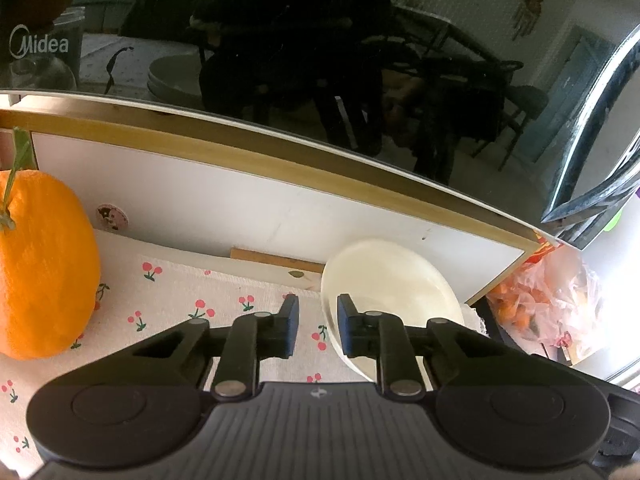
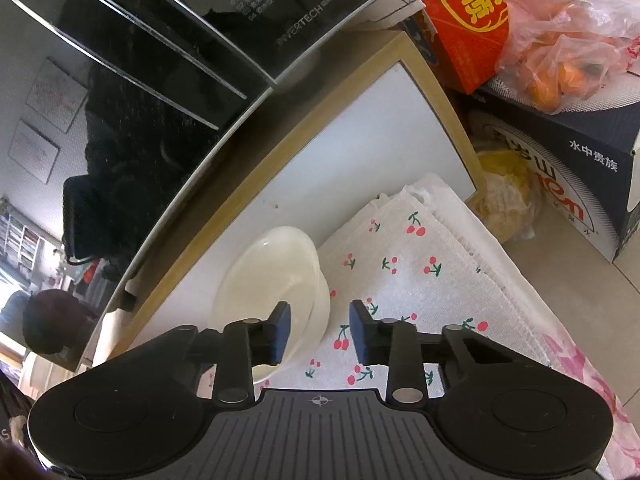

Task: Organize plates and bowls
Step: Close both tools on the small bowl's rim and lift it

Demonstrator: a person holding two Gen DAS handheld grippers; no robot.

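Observation:
A white bowl (image 1: 394, 280) sits on the cherry-print cloth (image 1: 192, 304) close to the white cabinet front. My left gripper (image 1: 318, 326) is open, its jaws straddling the bowl's left rim without clamping it. In the right wrist view the same white bowl (image 2: 272, 276) lies left of centre on the cloth (image 2: 420, 264). My right gripper (image 2: 320, 334) is open, its left finger over the bowl's right rim and its right finger over the cloth.
A large orange (image 1: 40, 264) stands at the left on the cloth. A black Midea microwave (image 1: 280, 40) sits above the cabinet. A bag of oranges (image 2: 568, 56), a red box (image 2: 460, 12) and a dark carton (image 2: 560, 160) crowd the right.

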